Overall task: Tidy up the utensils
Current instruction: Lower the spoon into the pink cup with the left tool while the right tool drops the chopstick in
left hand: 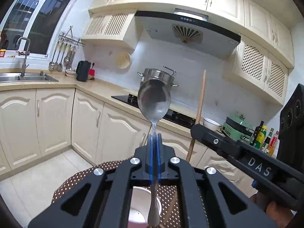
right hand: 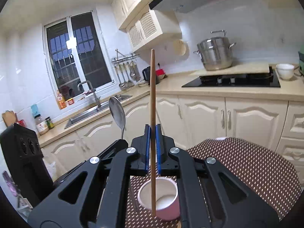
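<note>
My left gripper (left hand: pixel 154 135) is shut on a metal spoon (left hand: pixel 154 99), held upright with its bowl up; its handle end hangs over a pink cup (left hand: pixel 141 207) on the polka-dot table. My right gripper (right hand: pixel 153 128) is shut on a wooden chopstick (right hand: pixel 152 102), held upright, with its lower end over the pink cup (right hand: pixel 161 201). The spoon also shows in the right wrist view (right hand: pixel 117 112), to the left. The chopstick (left hand: pixel 199 110) and the right gripper's body (left hand: pixel 237 152) show at the right of the left wrist view.
The brown polka-dot table (right hand: pixel 247 169) lies below both grippers. Cream cabinets and a counter run behind, with a black hob (right hand: pixel 233 80), a steel pot (right hand: pixel 214 56), a white bowl (right hand: pixel 285 71) and a sink (right hand: pixel 98 110). Bottles (left hand: pixel 266 138) stand at the right.
</note>
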`<state>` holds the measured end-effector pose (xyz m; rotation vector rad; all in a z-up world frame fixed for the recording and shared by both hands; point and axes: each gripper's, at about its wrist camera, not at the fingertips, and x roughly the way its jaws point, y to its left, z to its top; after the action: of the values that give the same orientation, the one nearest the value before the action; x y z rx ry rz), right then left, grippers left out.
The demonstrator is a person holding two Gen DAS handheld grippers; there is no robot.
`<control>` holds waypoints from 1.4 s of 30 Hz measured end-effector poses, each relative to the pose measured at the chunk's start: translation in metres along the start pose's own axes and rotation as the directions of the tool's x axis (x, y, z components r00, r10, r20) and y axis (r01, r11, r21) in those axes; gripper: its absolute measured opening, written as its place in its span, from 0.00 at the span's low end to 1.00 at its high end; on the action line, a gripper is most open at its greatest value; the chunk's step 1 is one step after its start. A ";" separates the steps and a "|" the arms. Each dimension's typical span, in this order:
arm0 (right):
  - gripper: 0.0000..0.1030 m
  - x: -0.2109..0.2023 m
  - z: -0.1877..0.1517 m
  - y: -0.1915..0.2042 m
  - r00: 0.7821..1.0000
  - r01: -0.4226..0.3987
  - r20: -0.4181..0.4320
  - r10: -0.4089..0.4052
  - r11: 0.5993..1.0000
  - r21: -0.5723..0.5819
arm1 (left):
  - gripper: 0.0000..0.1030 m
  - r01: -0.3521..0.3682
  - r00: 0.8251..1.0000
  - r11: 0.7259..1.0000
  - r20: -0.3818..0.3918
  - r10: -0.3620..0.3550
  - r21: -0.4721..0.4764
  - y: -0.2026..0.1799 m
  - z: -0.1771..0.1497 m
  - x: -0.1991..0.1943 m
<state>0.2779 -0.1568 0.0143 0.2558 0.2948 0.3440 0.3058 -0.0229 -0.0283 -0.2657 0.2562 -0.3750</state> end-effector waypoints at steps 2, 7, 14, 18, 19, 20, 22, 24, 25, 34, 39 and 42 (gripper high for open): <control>0.06 0.007 -0.003 -0.005 1.000 0.002 0.008 -0.002 1.000 0.013 | 0.03 -0.010 1.000 1.000 0.018 0.010 0.006 0.002 -0.005 0.007; 0.06 0.015 -0.014 -0.011 1.000 0.002 0.020 -0.002 1.000 0.013 | 0.03 -0.024 1.000 1.000 0.017 0.024 0.001 0.008 -0.017 0.023; 0.06 0.022 -0.025 -0.019 1.000 0.001 -0.008 -0.001 1.000 0.018 | 0.03 -0.045 0.999 0.999 -0.023 0.045 0.020 0.016 -0.036 0.027; 0.06 0.020 -0.033 -0.023 1.000 0.002 -0.026 -0.001 1.000 0.014 | 0.03 -0.053 0.998 0.998 -0.036 0.055 0.045 0.018 -0.048 0.020; 0.06 0.019 -0.035 -0.024 1.000 0.002 -0.029 -0.002 1.000 0.015 | 0.03 -0.056 0.998 0.997 -0.040 0.058 0.049 0.019 -0.050 0.018; 0.06 0.018 -0.036 -0.024 0.999 0.004 -0.032 -0.004 1.000 0.012 | 0.03 -0.058 0.997 0.997 -0.045 0.060 0.048 0.020 -0.052 0.016; 0.06 0.015 -0.040 -0.024 0.999 0.007 -0.037 -0.007 1.000 0.008 | 0.03 -0.064 0.996 0.997 -0.058 0.067 0.048 0.021 -0.055 0.014; 0.06 0.012 -0.043 -0.026 0.999 0.014 -0.042 -0.014 1.000 0.007 | 0.03 -0.066 0.995 0.997 -0.068 0.069 0.049 0.022 -0.058 0.011; 0.06 0.010 -0.044 -0.025 0.999 0.015 -0.044 -0.014 1.000 0.008 | 0.03 -0.068 0.995 0.996 -0.074 0.072 0.050 0.023 -0.060 0.010; 0.06 0.004 -0.061 -0.030 0.997 0.025 -0.080 -0.024 1.000 0.012 | 0.03 -0.073 0.988 0.996 -0.135 0.078 0.041 0.026 -0.072 0.005; 0.06 0.005 -0.068 -0.027 0.995 0.020 -0.101 -0.019 1.000 0.015 | 0.07 -0.073 0.983 0.996 -0.165 0.081 0.053 0.025 -0.076 0.004; 0.06 0.004 -0.072 -0.025 0.994 0.022 -0.108 -0.020 1.000 0.015 | 0.12 -0.068 0.985 0.996 -0.153 0.077 0.060 0.023 -0.076 -0.001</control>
<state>0.2651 -0.1643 -0.0611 0.2504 0.4070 0.3352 0.2898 -0.0173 -0.1058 -0.1735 0.4070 -0.3304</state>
